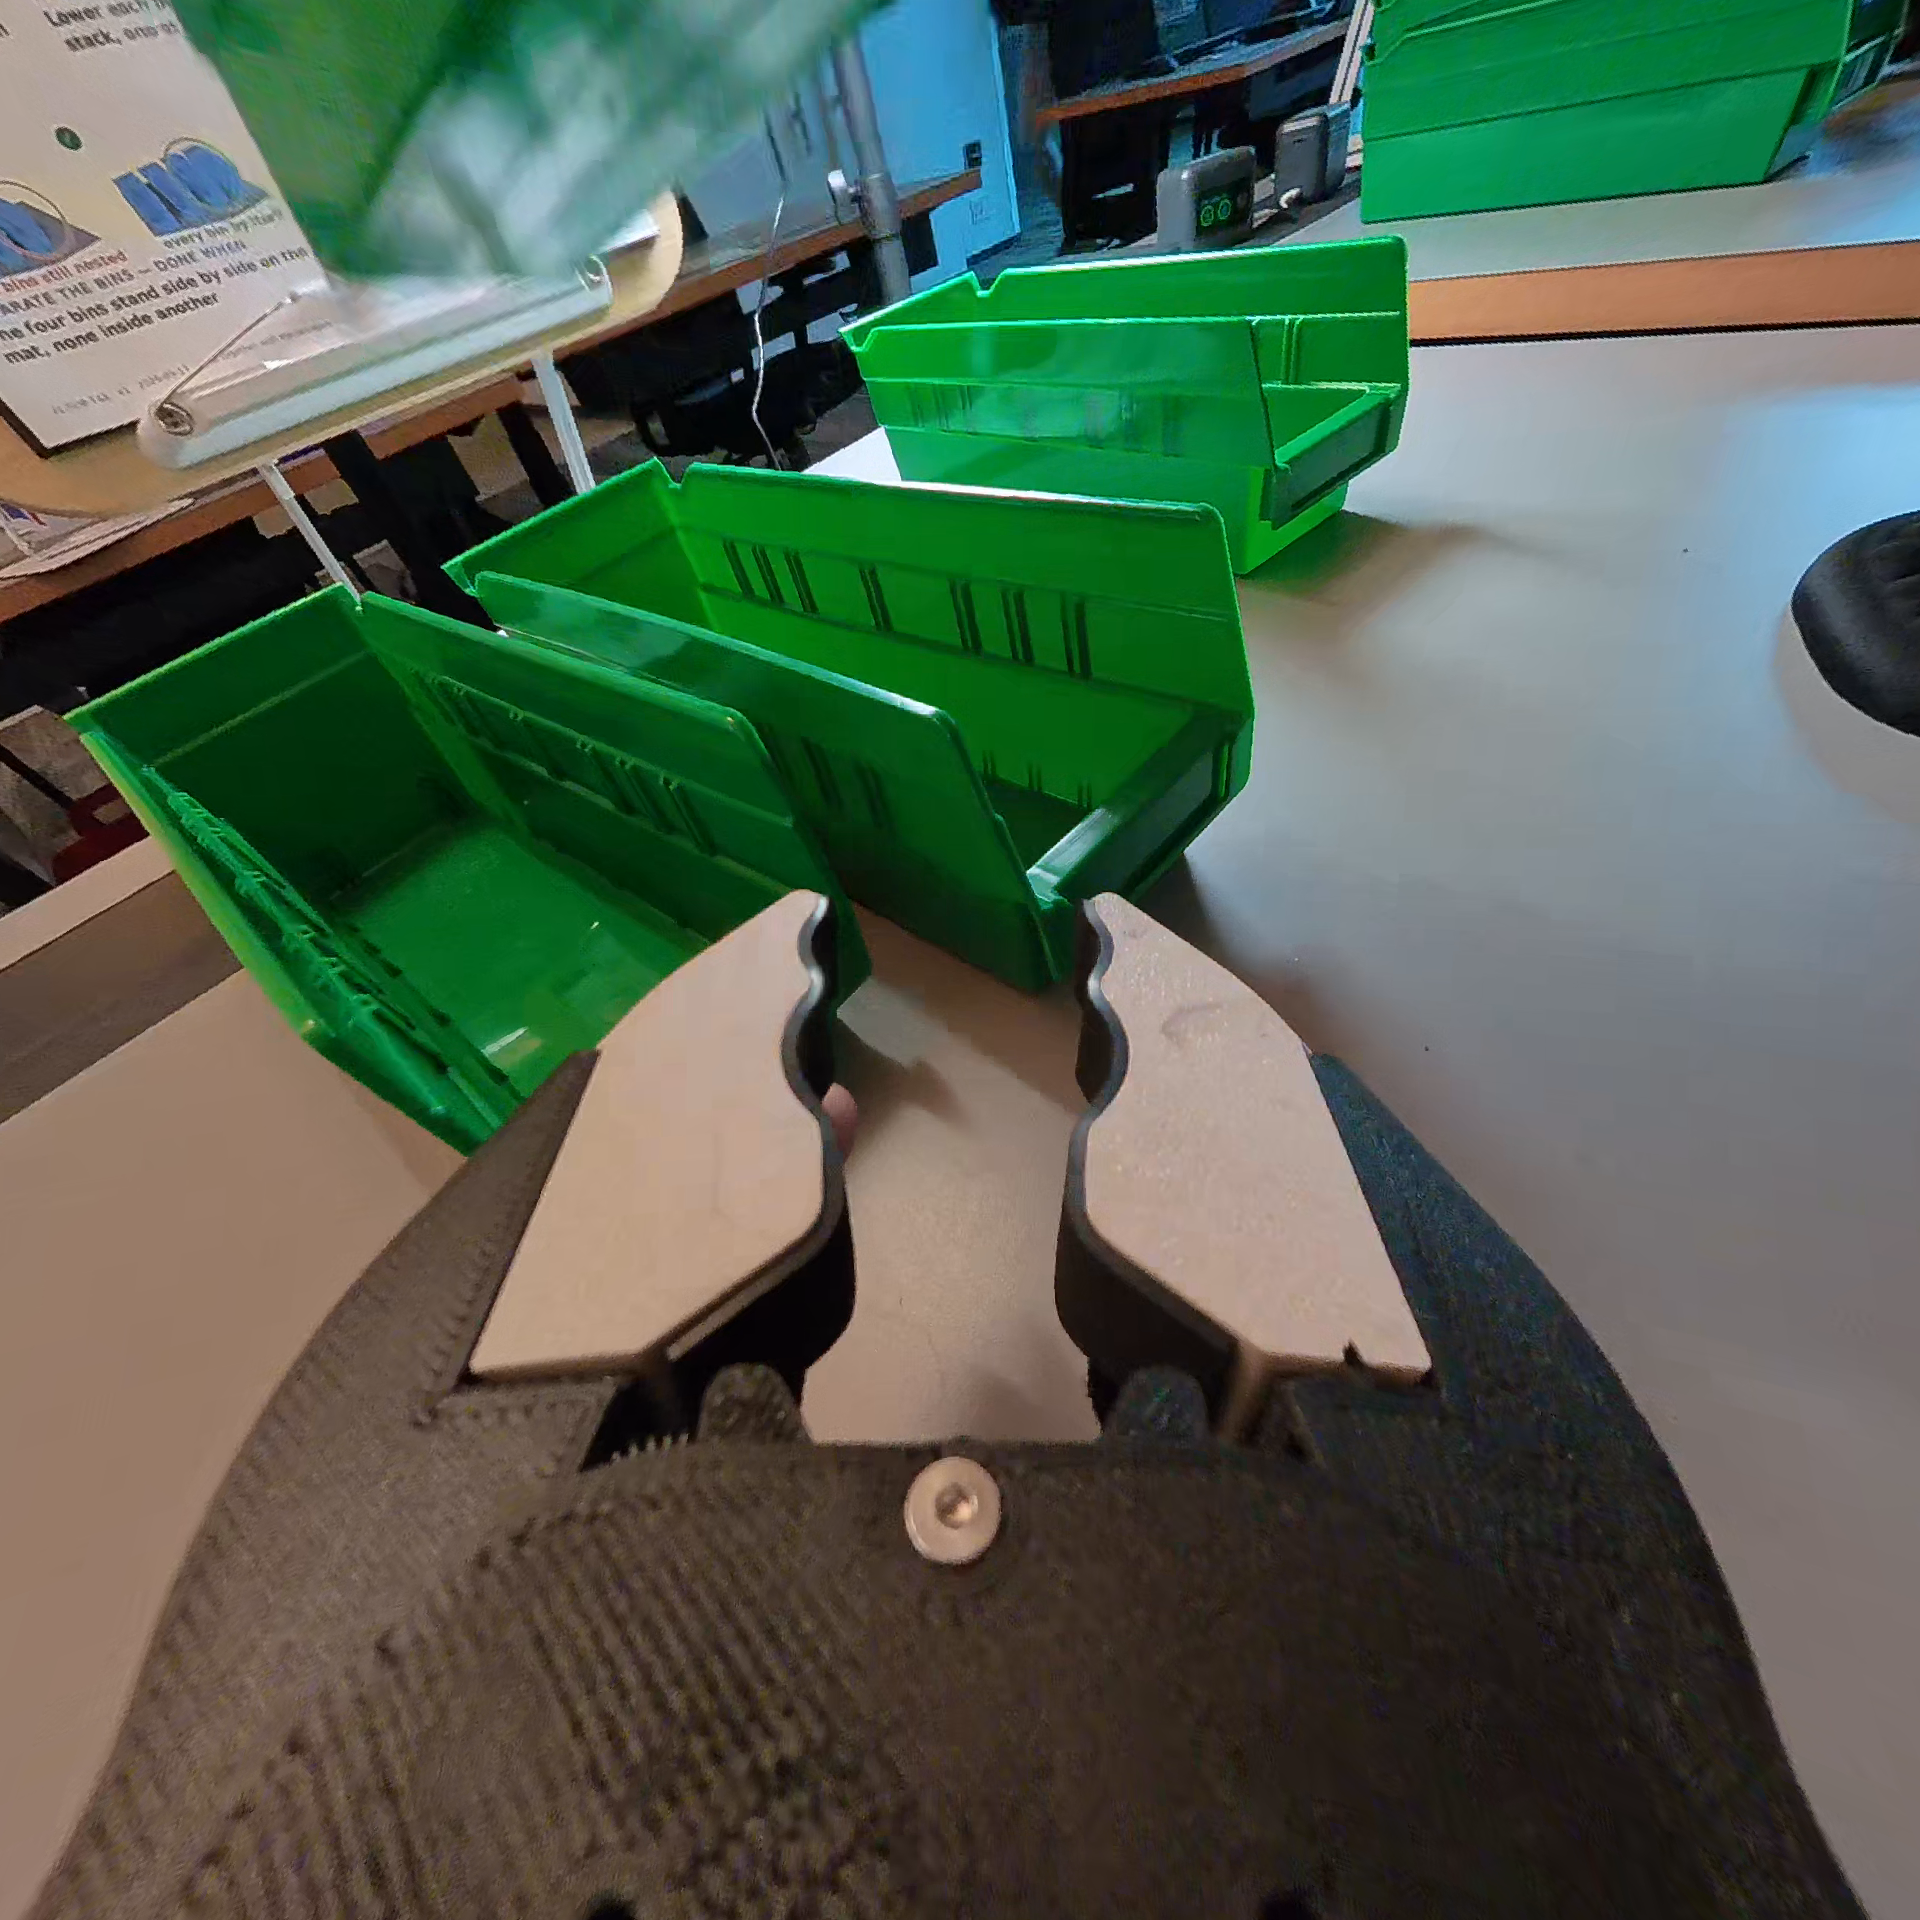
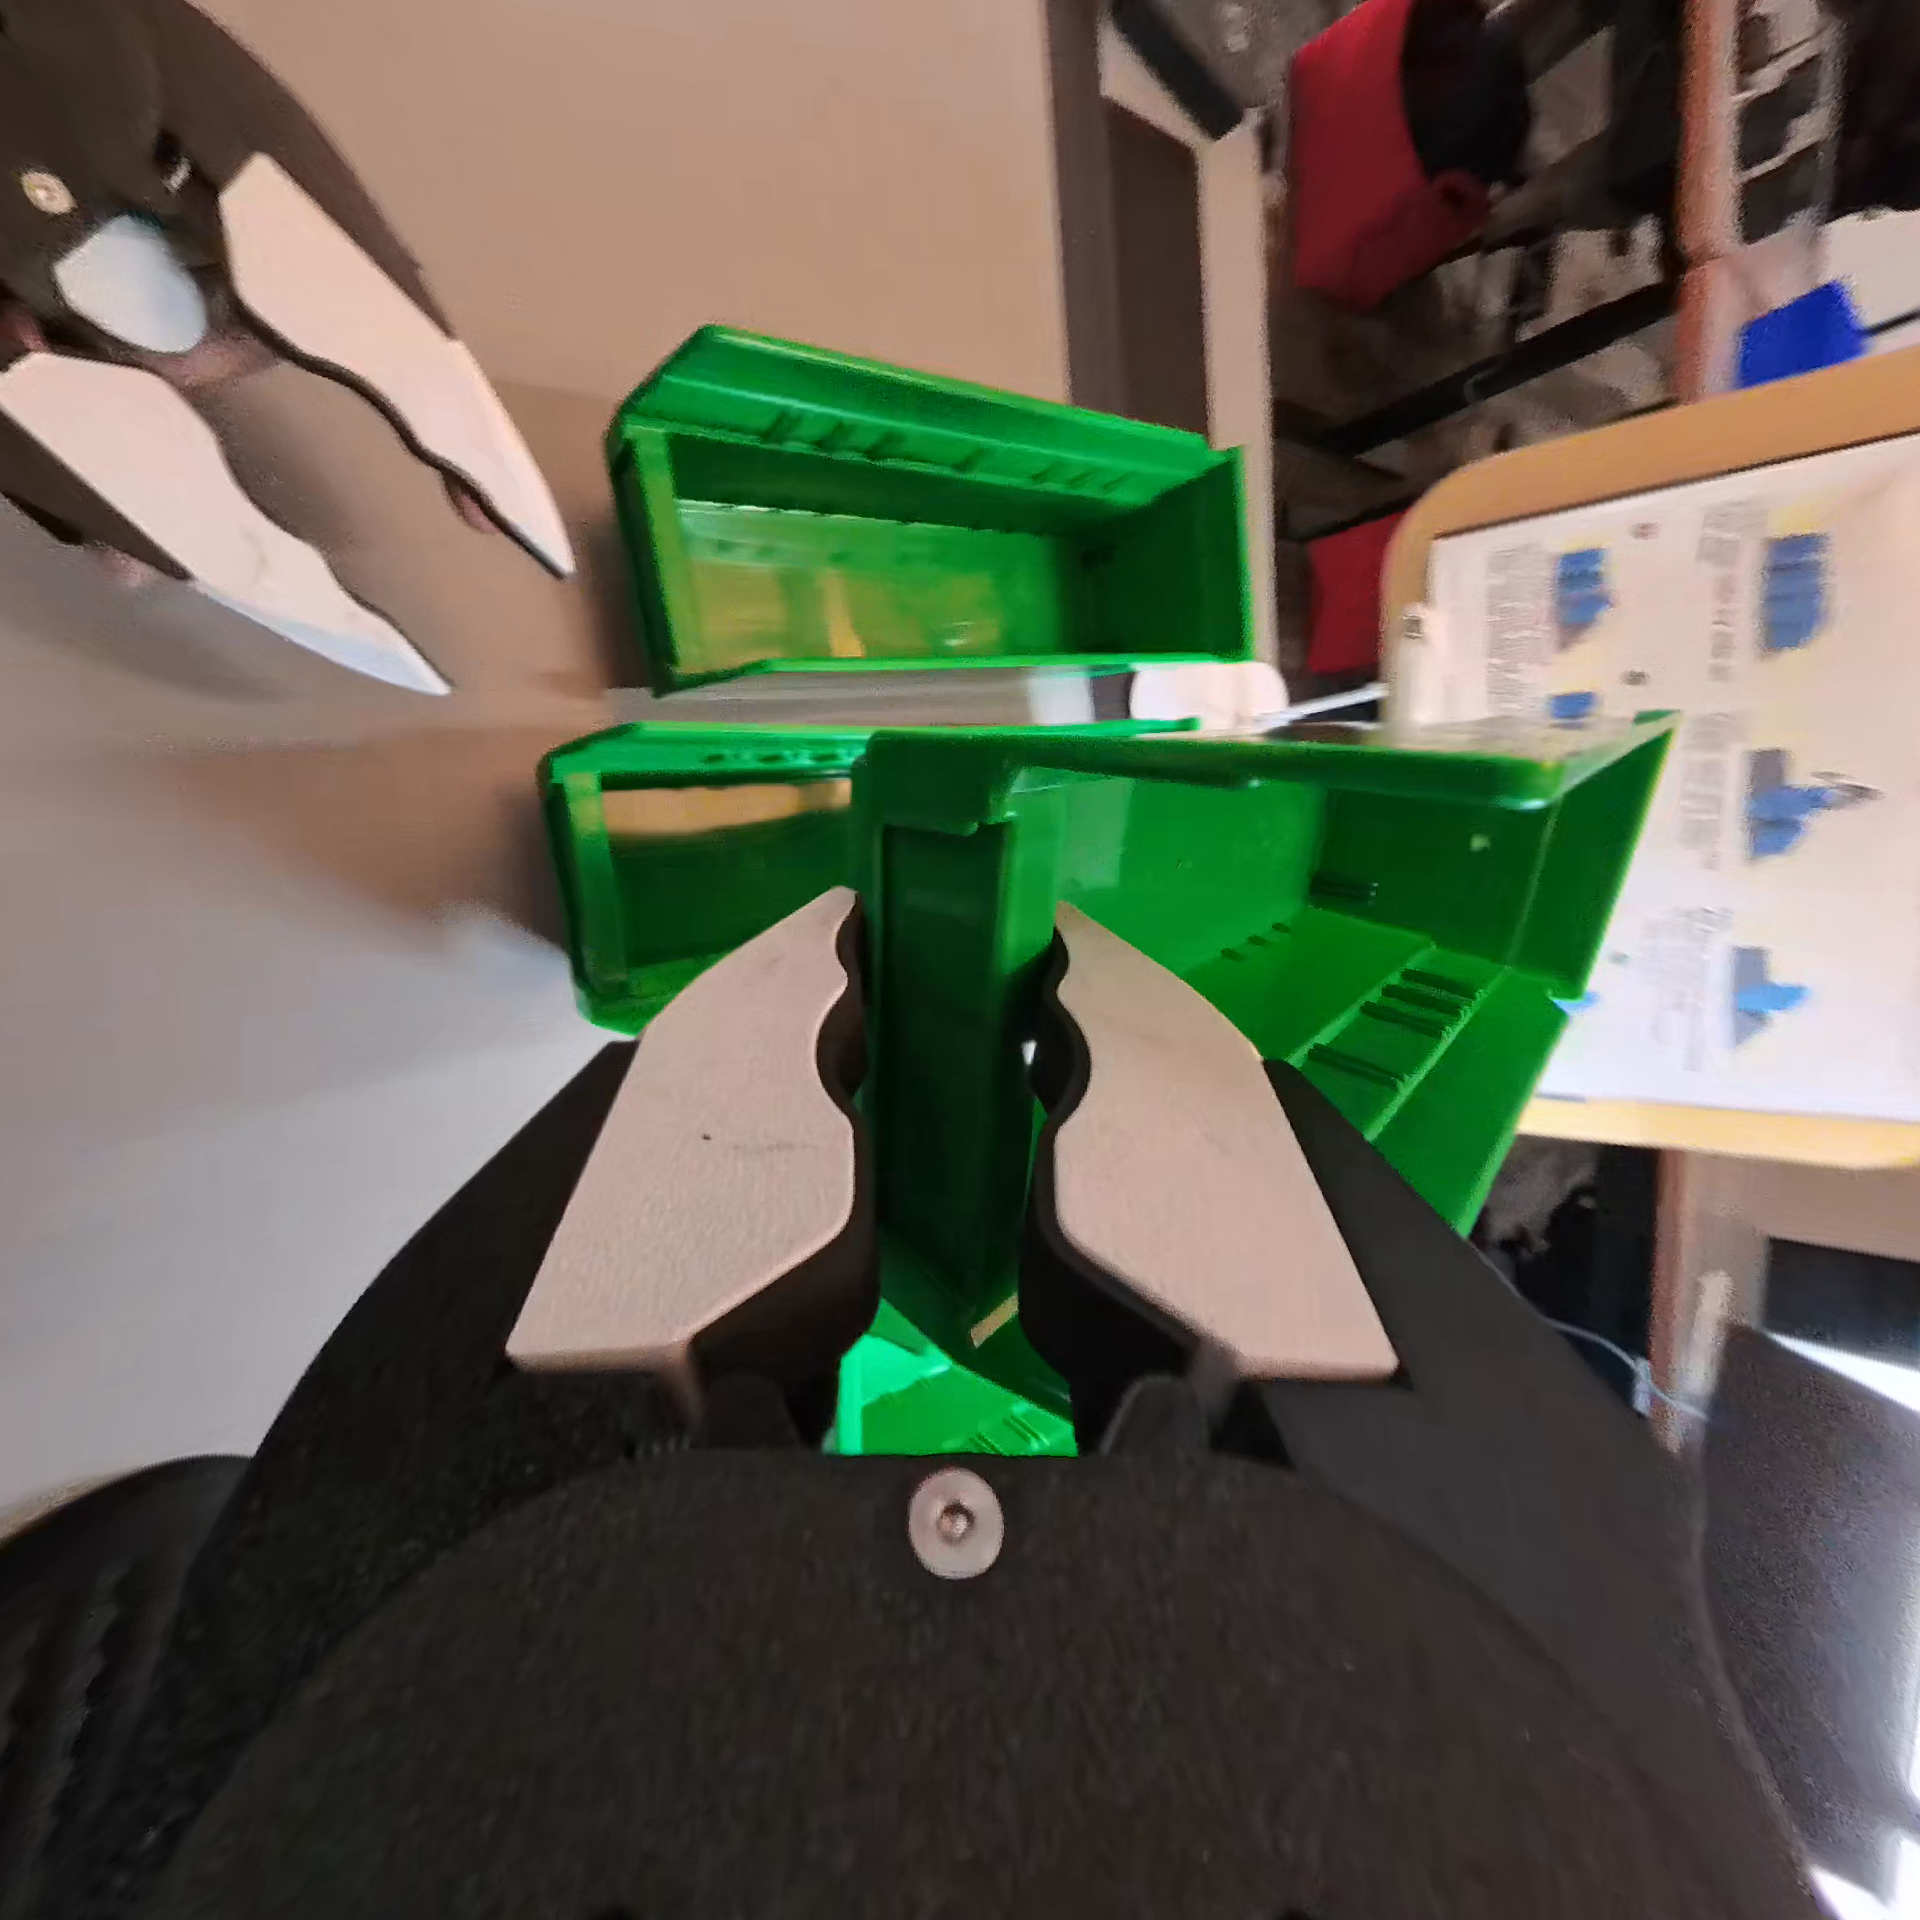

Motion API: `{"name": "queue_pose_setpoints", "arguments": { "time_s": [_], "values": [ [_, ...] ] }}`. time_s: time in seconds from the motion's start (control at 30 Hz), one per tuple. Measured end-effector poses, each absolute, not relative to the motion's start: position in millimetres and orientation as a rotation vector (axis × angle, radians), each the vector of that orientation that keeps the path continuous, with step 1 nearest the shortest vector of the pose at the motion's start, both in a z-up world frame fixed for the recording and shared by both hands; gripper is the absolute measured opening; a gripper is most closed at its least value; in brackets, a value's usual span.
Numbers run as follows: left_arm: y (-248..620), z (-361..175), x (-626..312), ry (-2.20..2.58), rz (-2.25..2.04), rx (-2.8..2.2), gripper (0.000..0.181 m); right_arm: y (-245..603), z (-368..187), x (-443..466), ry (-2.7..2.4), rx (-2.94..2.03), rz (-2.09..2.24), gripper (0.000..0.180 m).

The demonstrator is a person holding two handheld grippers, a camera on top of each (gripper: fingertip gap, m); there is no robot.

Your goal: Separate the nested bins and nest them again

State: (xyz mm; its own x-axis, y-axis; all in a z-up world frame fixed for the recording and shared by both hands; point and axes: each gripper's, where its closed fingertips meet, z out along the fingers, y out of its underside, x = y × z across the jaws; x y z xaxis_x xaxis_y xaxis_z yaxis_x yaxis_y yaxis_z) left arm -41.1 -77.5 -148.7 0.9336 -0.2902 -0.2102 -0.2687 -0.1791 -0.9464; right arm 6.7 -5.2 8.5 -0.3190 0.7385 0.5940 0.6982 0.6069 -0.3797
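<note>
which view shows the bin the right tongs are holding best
The right wrist view. There the held bin fills the centre, its front lip clamped in the right tongs, the inside visible. The left wrist view shows only a blurred green piece of it at the top left edge.

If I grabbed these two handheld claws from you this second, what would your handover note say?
Left gripper: open, empty, low over the table, in front of the bins.
Right gripper: shut on the front lip of one green bin, lifted off the table and blurred at the top of the left view.
On the table: two single bins side by side, and a farther bin that seems to hold another.
Done: bins pulled apart, at least partly.
Left: set down or nest the lifted bin, then restack the others.
</note>
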Motion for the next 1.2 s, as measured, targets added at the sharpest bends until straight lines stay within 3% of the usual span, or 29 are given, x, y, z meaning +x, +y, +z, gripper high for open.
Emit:
{"name": "queue_pose_setpoints", "arguments": {
  "time_s": [0.17,0.5,0.7,0.8,0.9,1.2],
  "values": [
    [-78,-149,-40,0.425,-0.015,-1.77,0.043,23,12,38,-2.022,-1.084,-0.077,0.029],
    [-75,-151,-48,0.39,-0.012,-1.778,0.044,84,-156,85,-2.095,-1.157,-0.241,0.029],
    [-74,-155,-49,0.386,-0.011,-1.794,0.044,83,-205,84,-2.098,-1.104,-0.251,0.029],
    [-74,-154,-48,0.389,-0.005,-1.791,0.044,82,-212,82,-2.086,-1.104,-0.231,0.029],
    [-75,-151,-49,0.38,-0.002,-1.781,0.044,73,-207,80,-2.052,-1.132,-0.174,0.041],
    [-74,-150,-60,0.328,0.015,-1.798,0.045,47,-108,113,-1.54,-1.325,0.377,0.045]
  ]
}}
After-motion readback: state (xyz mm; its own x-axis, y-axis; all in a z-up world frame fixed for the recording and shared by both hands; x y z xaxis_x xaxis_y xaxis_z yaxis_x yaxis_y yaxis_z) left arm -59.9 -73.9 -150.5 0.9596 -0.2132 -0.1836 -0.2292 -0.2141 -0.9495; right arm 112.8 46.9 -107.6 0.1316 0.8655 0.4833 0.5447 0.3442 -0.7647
